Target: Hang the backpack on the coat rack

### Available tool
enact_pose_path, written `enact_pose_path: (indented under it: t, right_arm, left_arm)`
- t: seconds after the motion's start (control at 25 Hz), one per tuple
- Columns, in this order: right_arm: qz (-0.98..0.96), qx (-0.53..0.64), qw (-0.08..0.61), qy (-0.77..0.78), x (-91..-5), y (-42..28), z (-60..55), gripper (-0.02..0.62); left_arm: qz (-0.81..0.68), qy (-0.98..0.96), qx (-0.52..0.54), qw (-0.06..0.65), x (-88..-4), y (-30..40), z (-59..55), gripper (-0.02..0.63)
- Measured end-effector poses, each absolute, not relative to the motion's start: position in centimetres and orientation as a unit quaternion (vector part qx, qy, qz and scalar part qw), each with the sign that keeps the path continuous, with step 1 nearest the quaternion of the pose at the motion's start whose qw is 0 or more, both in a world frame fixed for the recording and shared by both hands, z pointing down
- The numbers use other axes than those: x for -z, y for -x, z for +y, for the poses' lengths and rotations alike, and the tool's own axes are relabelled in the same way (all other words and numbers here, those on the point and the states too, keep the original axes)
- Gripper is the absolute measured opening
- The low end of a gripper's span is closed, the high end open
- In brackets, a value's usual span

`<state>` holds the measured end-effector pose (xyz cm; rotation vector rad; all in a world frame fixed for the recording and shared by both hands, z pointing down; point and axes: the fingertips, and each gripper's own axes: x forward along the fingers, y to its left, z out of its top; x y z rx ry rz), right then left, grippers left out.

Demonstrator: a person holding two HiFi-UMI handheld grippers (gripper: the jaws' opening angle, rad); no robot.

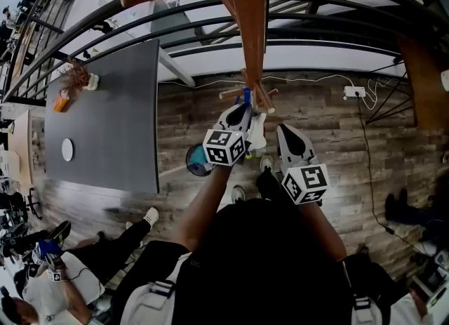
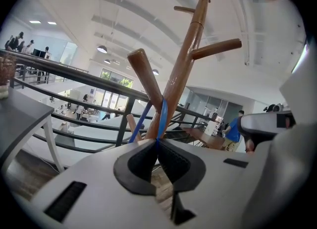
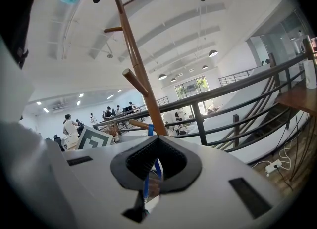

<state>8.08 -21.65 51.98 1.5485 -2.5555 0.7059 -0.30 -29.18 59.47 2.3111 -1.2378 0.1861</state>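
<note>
One long dark grey rectangular table [image 1: 105, 106] stands at the far left of the head view, on a wood-plank floor [image 1: 337, 141]. Right of it, the left gripper [image 2: 157, 142] is raised to the tall brown wooden coat rack [image 1: 251, 29]. Its jaws are pressed together on a thin blue strap [image 2: 162, 116], pinching it just beneath a slanting wooden peg [image 2: 146, 74]. From the jaws the strap rises as a narrow loop that passes over this peg, close to where the peg joins the pole. In the head view a pale part of the backpack [image 1: 257, 133] shows between the two grippers, just beside the foot of the pole; the rest of it is hidden beneath them. The right gripper [image 3: 157, 139] sits just beside the left one, and its jaw tips meet on the same blue strap, which runs down through the hollow behind them. Farther right, a white power strip [image 1: 353, 93] lies on the floor with its cable trailing.
</note>
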Motion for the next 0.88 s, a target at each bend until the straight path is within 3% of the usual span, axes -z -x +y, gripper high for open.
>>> enact_pose_path:
  t: [0.88]
  right_arm:
    - [-0.822,-0.250,0.052,-0.509,-55.0,-7.8,-23.1,0.012]
  left_arm:
    - [-0.478,-0.843,-0.073,0.235,-60.3,0.5,-29.6,0.014]
